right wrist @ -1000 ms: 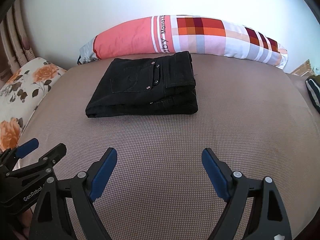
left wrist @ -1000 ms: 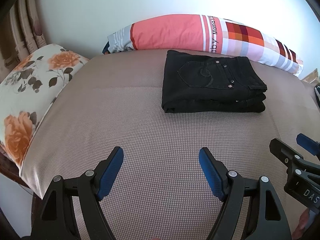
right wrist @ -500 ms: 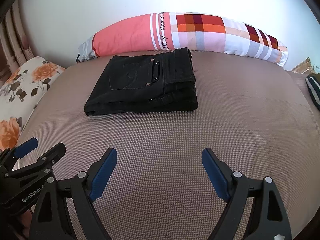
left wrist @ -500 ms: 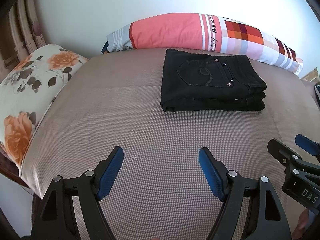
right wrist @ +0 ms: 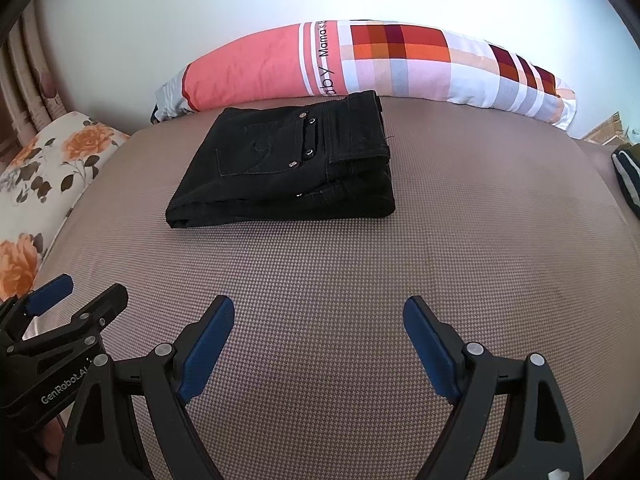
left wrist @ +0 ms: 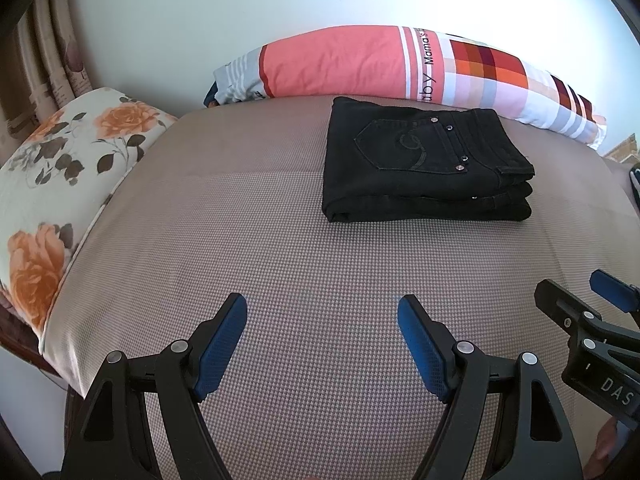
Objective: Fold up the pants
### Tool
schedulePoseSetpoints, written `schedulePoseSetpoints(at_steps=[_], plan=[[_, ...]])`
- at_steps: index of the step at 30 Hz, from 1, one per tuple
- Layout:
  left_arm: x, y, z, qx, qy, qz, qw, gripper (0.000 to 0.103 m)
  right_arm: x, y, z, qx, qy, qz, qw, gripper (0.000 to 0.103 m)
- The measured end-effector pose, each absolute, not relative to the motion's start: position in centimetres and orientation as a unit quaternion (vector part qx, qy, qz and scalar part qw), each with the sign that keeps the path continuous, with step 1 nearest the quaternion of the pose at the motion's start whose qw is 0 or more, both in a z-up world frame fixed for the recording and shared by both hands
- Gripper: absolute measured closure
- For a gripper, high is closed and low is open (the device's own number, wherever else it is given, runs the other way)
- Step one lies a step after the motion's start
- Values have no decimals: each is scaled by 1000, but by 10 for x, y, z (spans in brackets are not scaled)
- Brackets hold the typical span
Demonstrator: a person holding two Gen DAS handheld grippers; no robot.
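Black pants (left wrist: 424, 164) lie folded in a compact stack on the brown bed, back pocket up, near the far pillow. They also show in the right wrist view (right wrist: 288, 168). My left gripper (left wrist: 322, 312) is open and empty, low over the bed well in front of the pants. My right gripper (right wrist: 318, 312) is open and empty too, beside the left one. Each gripper shows at the edge of the other's view: the right gripper (left wrist: 576, 300) and the left gripper (right wrist: 84, 292).
A long pink and checked pillow (left wrist: 400, 64) lies along the wall behind the pants. A floral cushion (left wrist: 60, 168) sits at the bed's left edge. A dark striped item (right wrist: 626, 176) lies at the far right. The bed cover (right wrist: 480, 240) is flat.
Both grippers have drifted slightly; the pants sit a little lower and nearer in both views. The pants themselves have not moved and both grippers stay open.
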State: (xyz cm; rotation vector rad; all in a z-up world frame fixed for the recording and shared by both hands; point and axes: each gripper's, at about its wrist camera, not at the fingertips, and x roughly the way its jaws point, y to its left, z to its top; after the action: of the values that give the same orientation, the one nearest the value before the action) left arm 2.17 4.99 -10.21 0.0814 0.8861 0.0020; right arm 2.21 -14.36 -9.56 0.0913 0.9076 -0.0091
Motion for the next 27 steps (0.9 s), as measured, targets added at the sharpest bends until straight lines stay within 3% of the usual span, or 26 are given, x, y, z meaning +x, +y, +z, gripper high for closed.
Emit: schedulePoseSetpoints(at_steps=[27], plan=[[22, 50, -104, 44, 433, -2, 900, 25, 21, -142, -99, 43, 444, -5, 895, 18]])
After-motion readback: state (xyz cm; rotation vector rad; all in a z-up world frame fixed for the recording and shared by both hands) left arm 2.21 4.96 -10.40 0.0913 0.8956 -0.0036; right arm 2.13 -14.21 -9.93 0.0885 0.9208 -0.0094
